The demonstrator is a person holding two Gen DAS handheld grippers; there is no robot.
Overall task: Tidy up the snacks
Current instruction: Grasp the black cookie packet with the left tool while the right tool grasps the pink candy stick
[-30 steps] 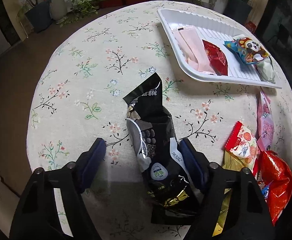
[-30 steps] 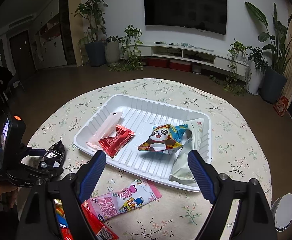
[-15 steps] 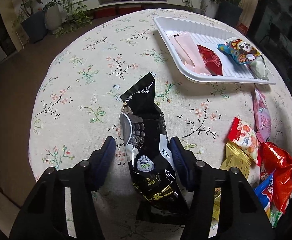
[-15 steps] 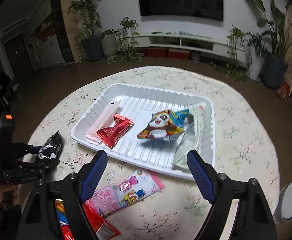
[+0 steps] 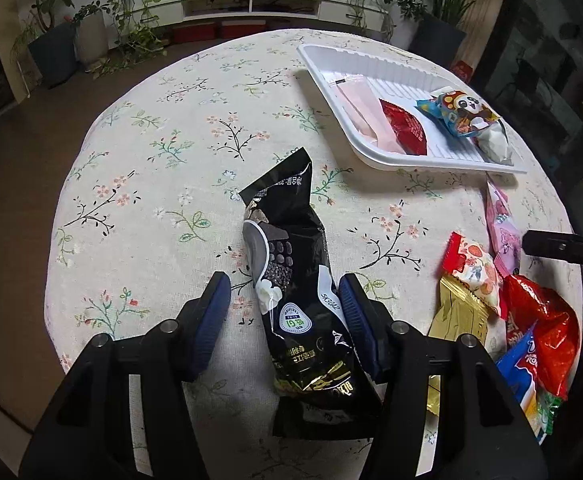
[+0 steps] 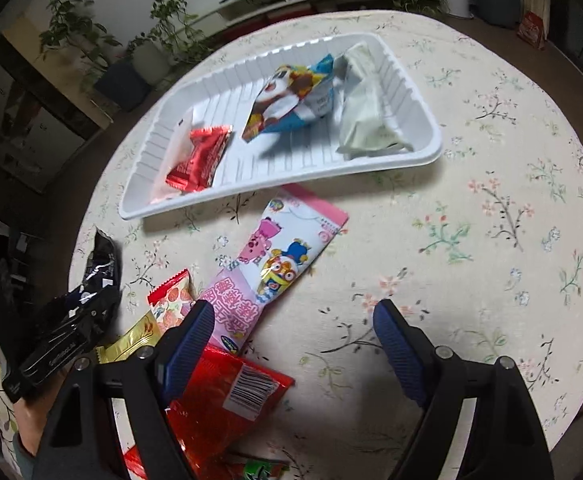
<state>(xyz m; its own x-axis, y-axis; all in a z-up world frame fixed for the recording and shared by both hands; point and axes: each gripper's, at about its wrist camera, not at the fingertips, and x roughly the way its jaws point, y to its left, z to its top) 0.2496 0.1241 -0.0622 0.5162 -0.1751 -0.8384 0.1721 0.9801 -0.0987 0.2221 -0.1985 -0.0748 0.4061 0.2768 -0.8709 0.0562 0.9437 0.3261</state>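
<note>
Two hand-held tools work over a round counter point(image 5: 163, 184) covered with a flowered cloth.

Left tool point(image 5: 284, 278): it points steeply down at a black snack packet point(image 5: 291, 256) that lies lengthwise between its blue pads point(image 5: 353, 312). The pad on the right of the left wrist view touches the packet's edge. The opposite pad stands clear of it, with cloth showing in the gap, so the tool is not clenched on the packet. In the right wrist view the packet's far end tilts up off the cloth, and a person's hand point(image 6: 31, 420) carries this tool at the left edge.

Right tool point(image 6: 291, 306): spread wide and released, with only bare cloth between its pads. A pink cartoon packet point(image 6: 279, 252) lies just beside its left finger, pointing toward the tray.

White ribbed tray point(image 6: 251, 188): it sits at the far side of the counter and holds four snacks. These are a pale pink stick packet point(image 5: 359, 116), a small red packet point(image 6: 199, 158), a panda packet point(image 6: 291, 96) and a pale green packet point(image 6: 363, 112).

Loose snacks: a strawberry-print packet point(image 6: 171, 300), a gold packet point(image 6: 131, 340) and a large red bag point(image 6: 227, 396) overlap in a cluster near the counter's edge, between the two tools.
</note>
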